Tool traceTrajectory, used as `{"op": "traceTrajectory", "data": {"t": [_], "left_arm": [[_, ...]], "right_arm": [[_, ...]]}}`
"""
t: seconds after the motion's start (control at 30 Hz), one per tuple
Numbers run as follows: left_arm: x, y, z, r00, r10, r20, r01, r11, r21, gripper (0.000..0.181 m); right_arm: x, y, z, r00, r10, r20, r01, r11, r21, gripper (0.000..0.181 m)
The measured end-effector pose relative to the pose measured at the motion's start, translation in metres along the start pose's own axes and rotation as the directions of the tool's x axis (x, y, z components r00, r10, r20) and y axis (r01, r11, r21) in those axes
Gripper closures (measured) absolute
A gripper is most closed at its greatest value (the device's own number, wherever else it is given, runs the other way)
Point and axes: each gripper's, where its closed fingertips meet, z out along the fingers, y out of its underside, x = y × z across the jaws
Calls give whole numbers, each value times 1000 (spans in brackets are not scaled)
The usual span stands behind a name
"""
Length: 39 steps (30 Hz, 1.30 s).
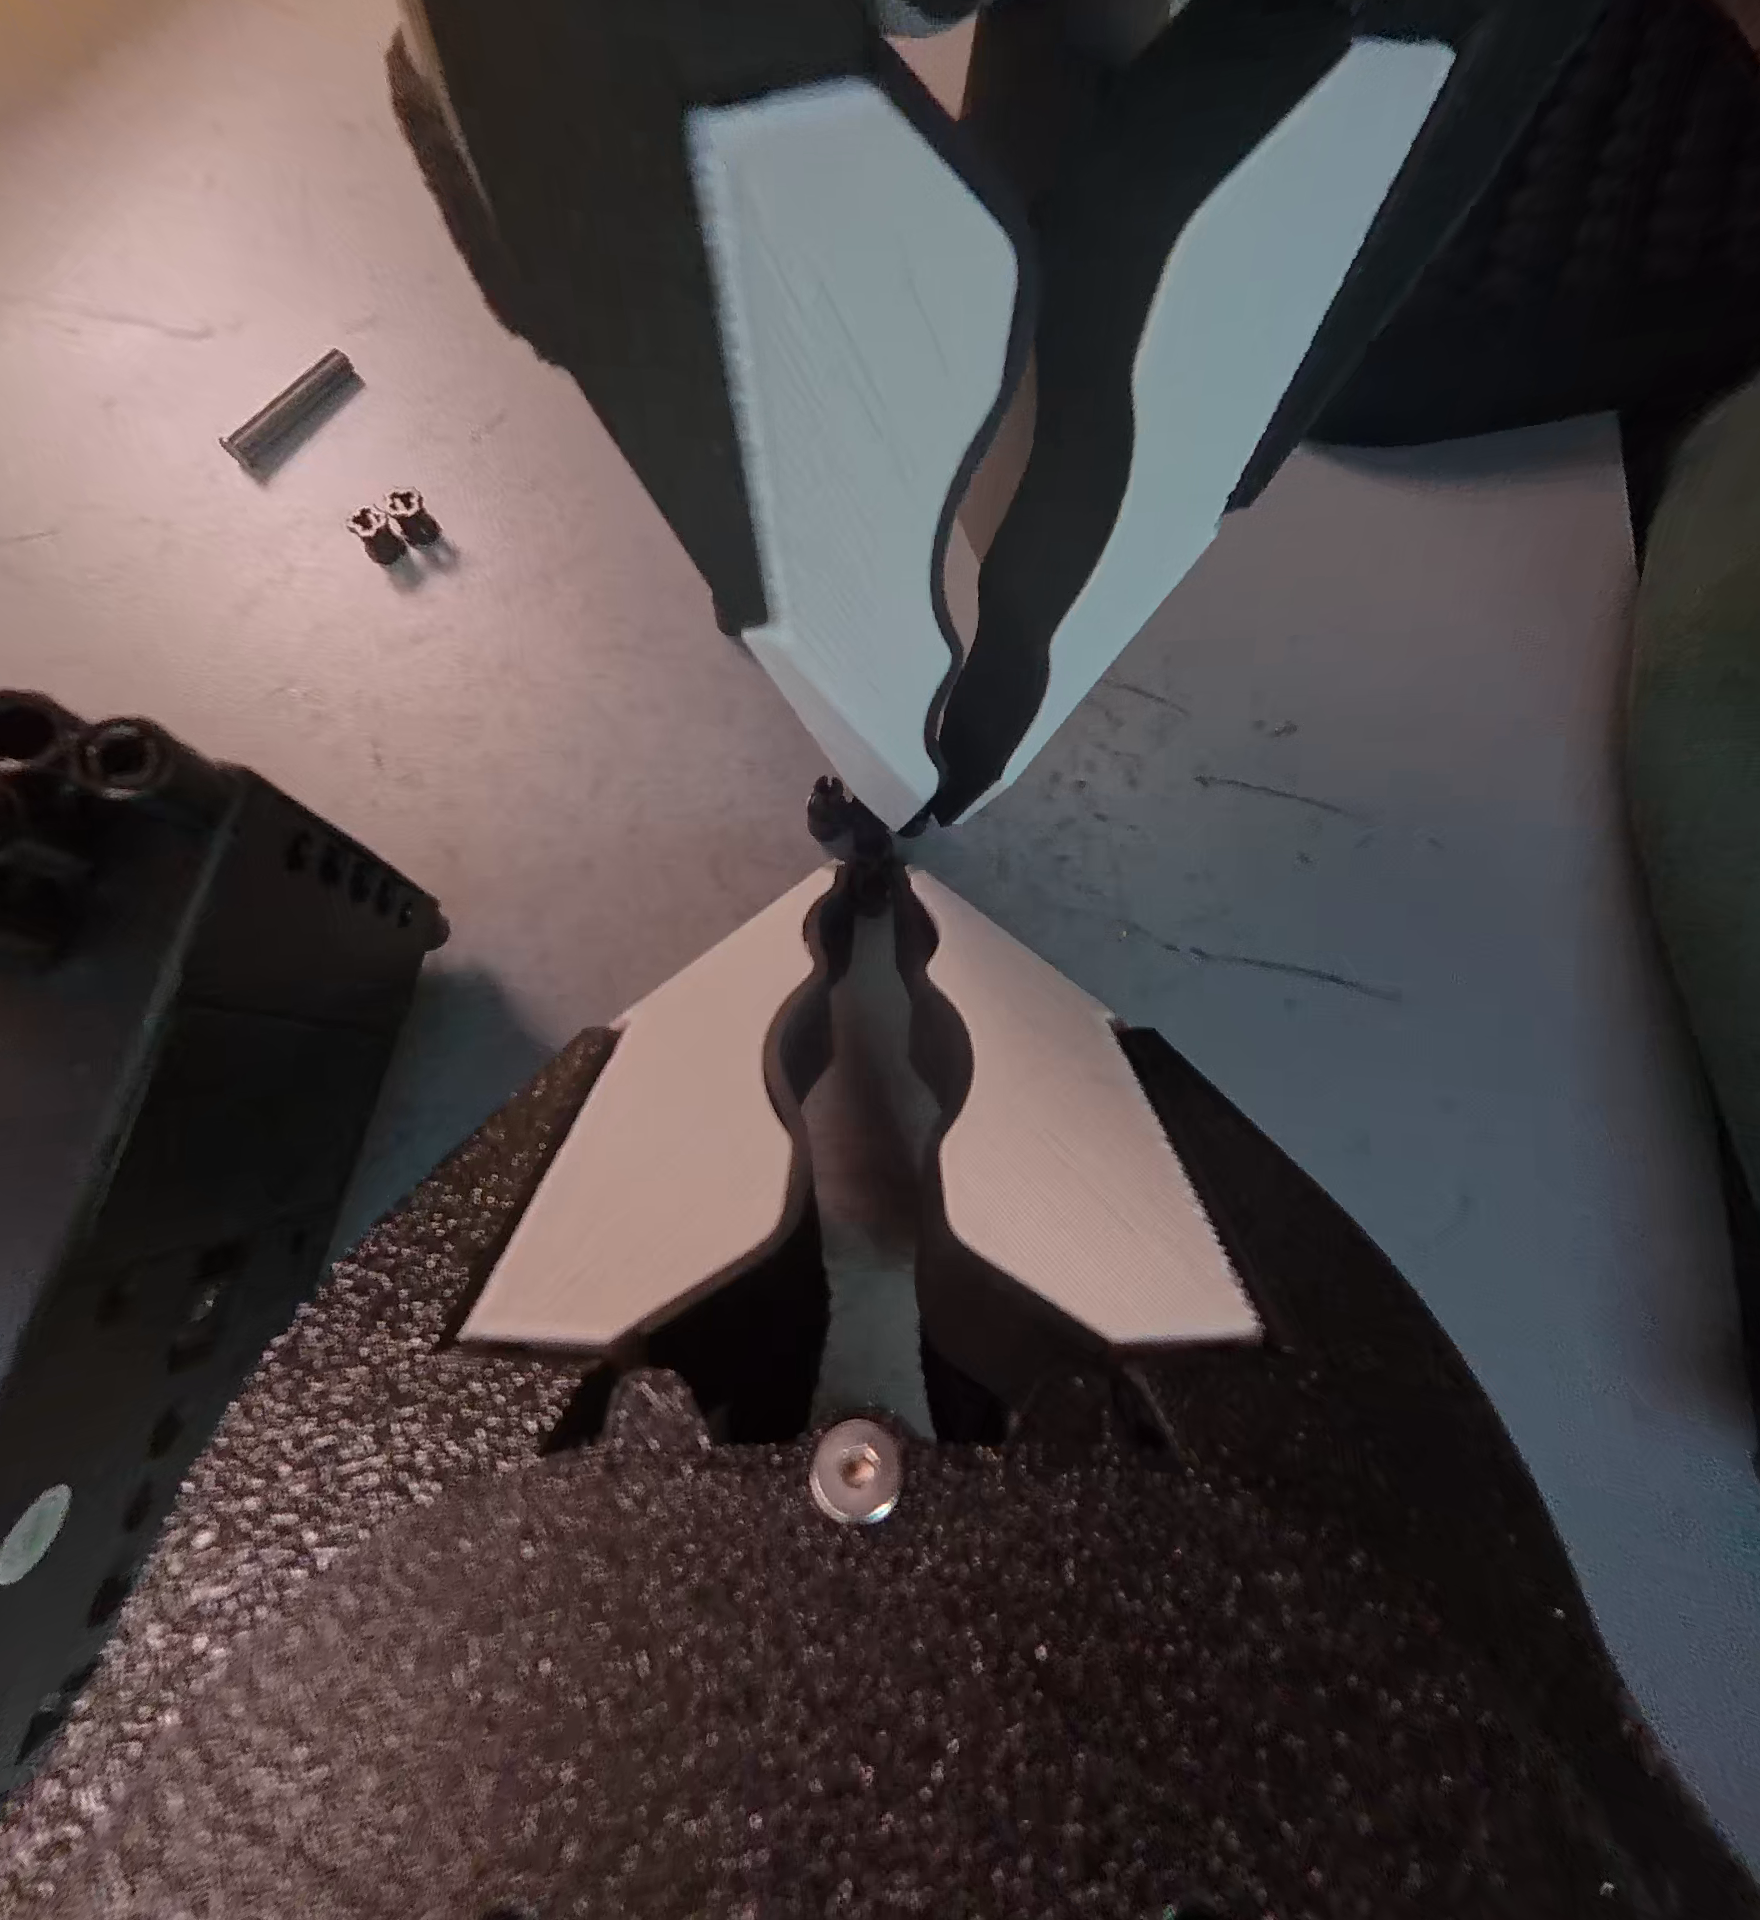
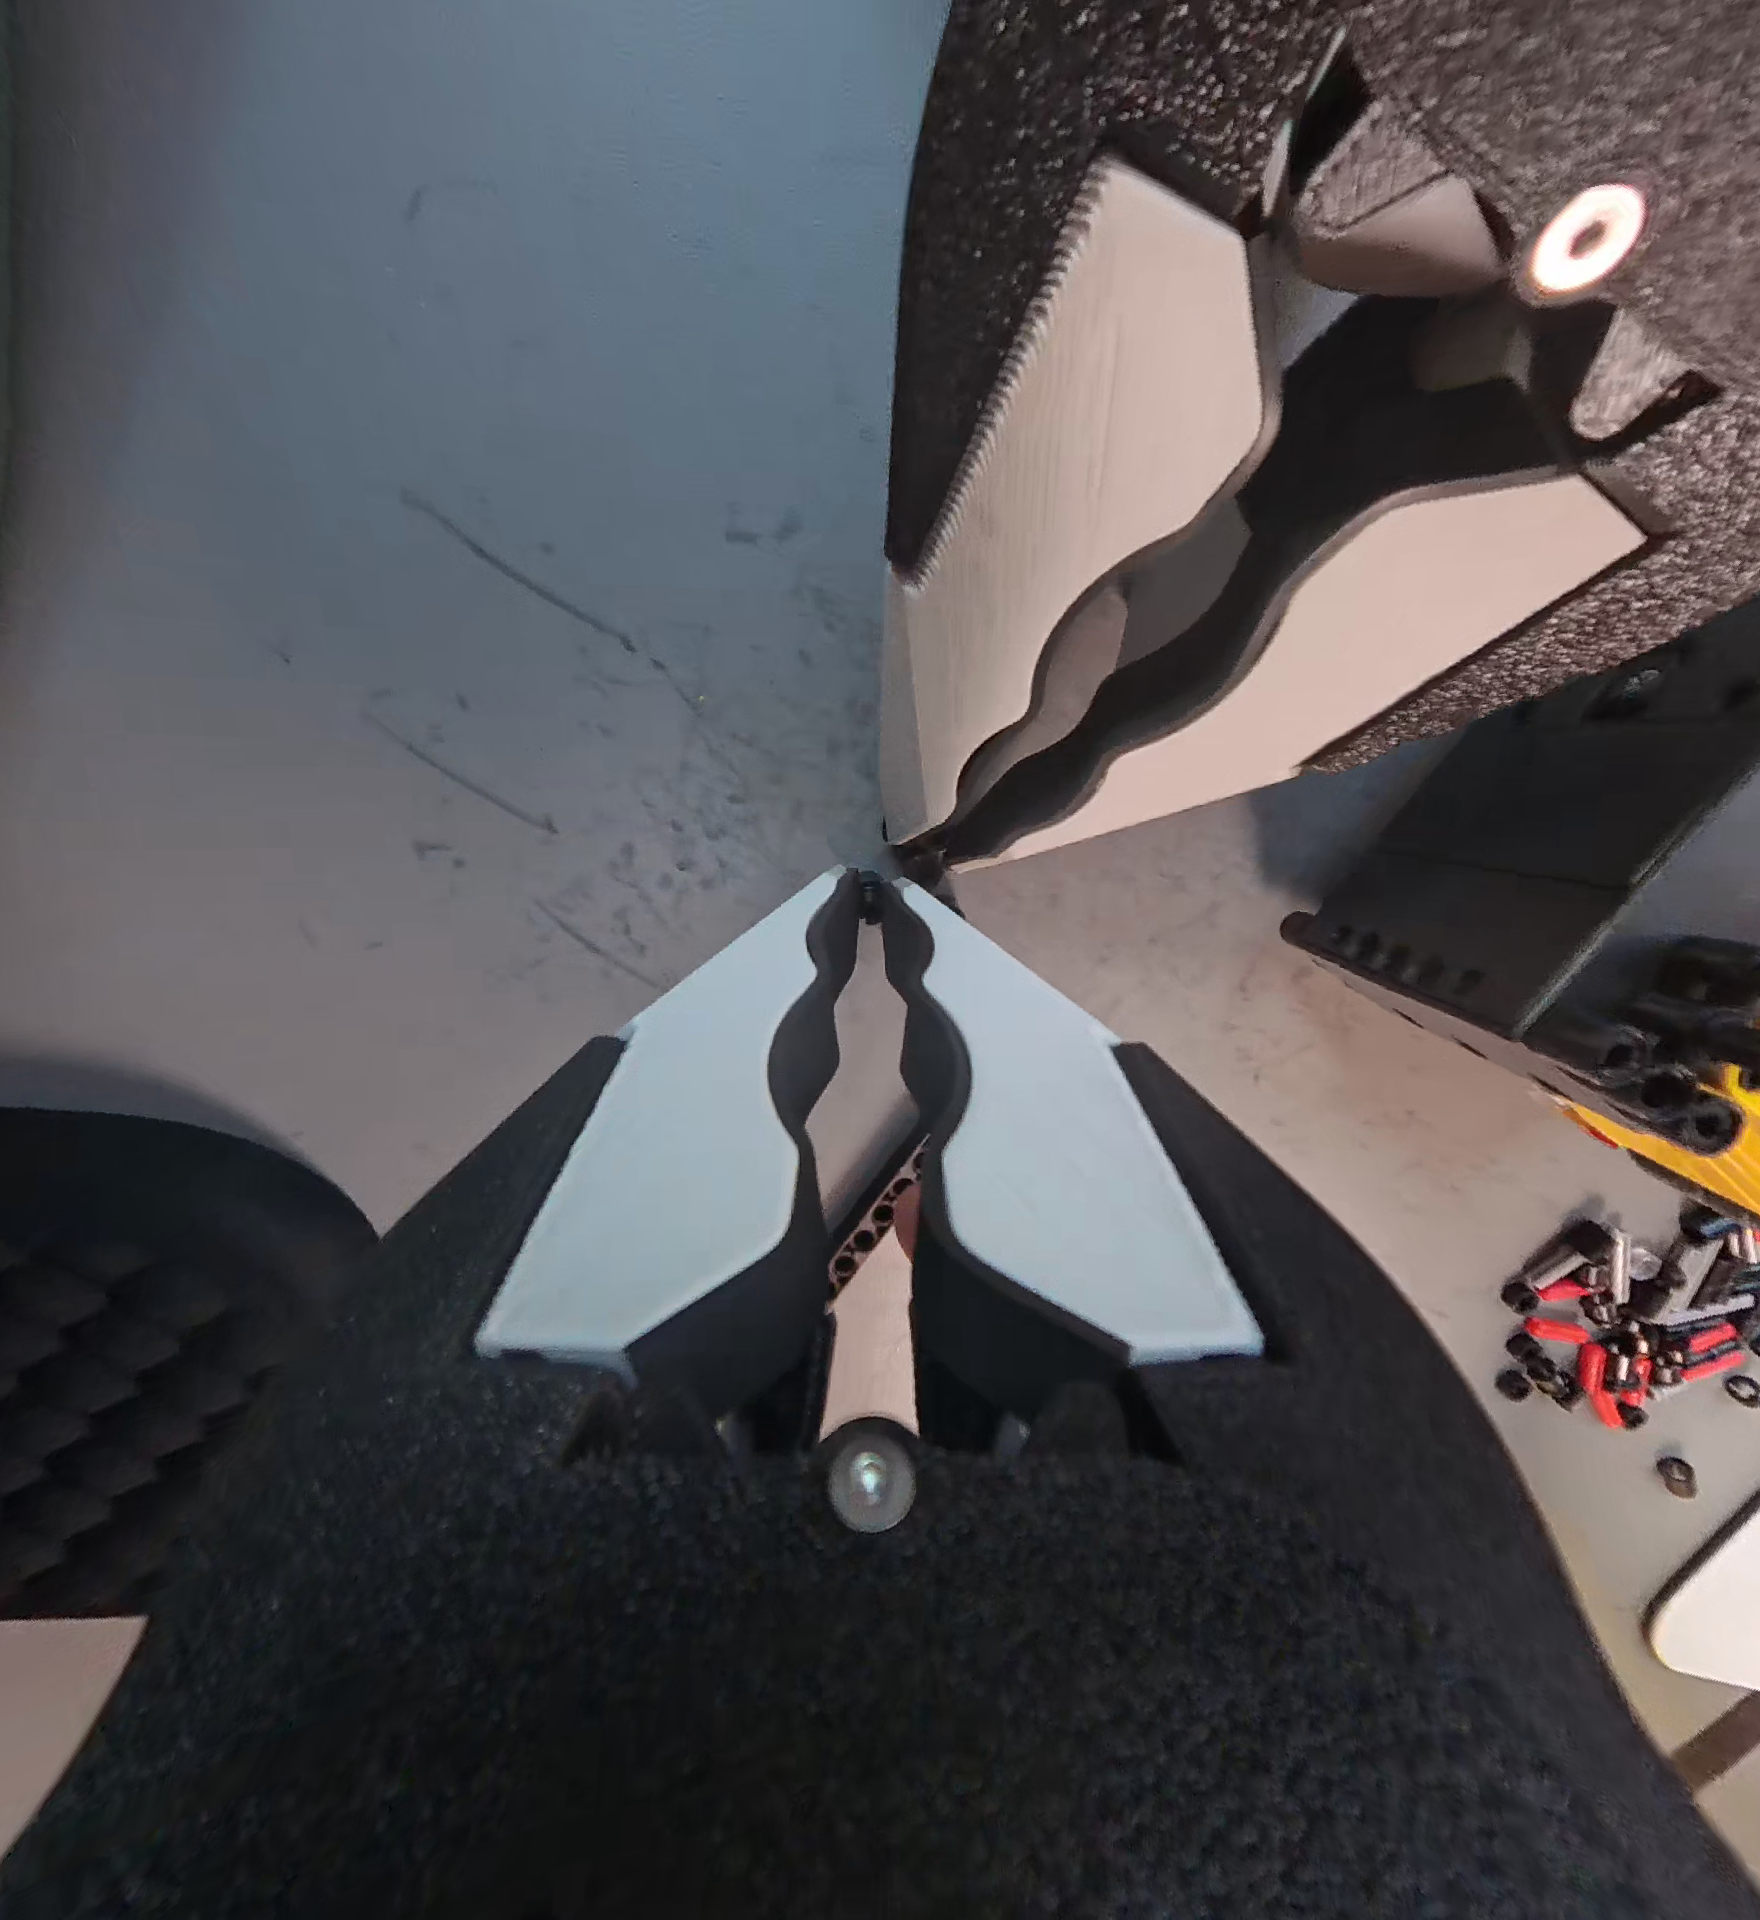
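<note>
Bench (image 1: 1375,727): pale grey top, scuffed with dark scratches; it carries everything else
Black block (image 1: 263,997): dark boxy part at the left edge of the left wrist view, round holes along its top; the same block stands right of centre in the right wrist view
Yellow model (image 2: 1749,1132): yellow and black built piece beside the block, at the right edge of the right wrist view
Loose parts (image 2: 1624,1340): heap of small black, red and grey pins on the bench below the model
Left gripper (image 1: 868,883): jaws pressed together on a small black pin (image 1: 834,821) (its slotted end sticks out past the tips)
Right gripper (image 2: 868,888): jaws pinching a tiny black piece (image 2: 870,891); tips almost touching the left gripper's tips
Black rod (image 1: 286,414): lying alone on the bench; two short black connectors (image 1: 393,523) just beside it
</note>
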Motion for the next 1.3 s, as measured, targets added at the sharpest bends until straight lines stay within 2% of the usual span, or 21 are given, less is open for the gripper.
{"op": "traceTrajectory", "data": {"t": [0.2, 0.5, 0.6, 0.97, 1.13, 1.2, 1.3], "left_arm": [[0, 0, 0, 1000, -10, -9, 10, 1000, 0, 175], [1, 0, -1, 1000, 11, 0, -11, 1000, -1, 175], [1, 0, -1, 1000, 9, 2, -9, 1000, 0, 175], [2, 0, 0, 1000, 0, -8, 0, 1000, 0, 175], [3, 1, -1, 1000, 18, -18, -18, 1000, -1, 175], [3, 1, -1, 999, 42, -17, -42, 999, -2, 175], [3, 2, -2, 996, 81, -28, -81, 997, -3, 175]], "right_arm": [[0, -1, 1, 1000, -9, -1, 9, 1000, -3, 179], [3, -5, -8, 991, 127, -47, -119, 983, 141, 176], [3, 0, -11, 989, 136, -53, -128, 982, 137, 181], [-2, 0, -8, 991, 130, -16, -128, 988, 83, 181], [-2, -3, -10, 988, 144, -58, -134, 980, 146, 181], [-7, -6, -17, 982, 186, -22, -177, 961, 214, 163], [2, 2, -20, 975, 215, -56, -191, 940, 282, 153]]}}
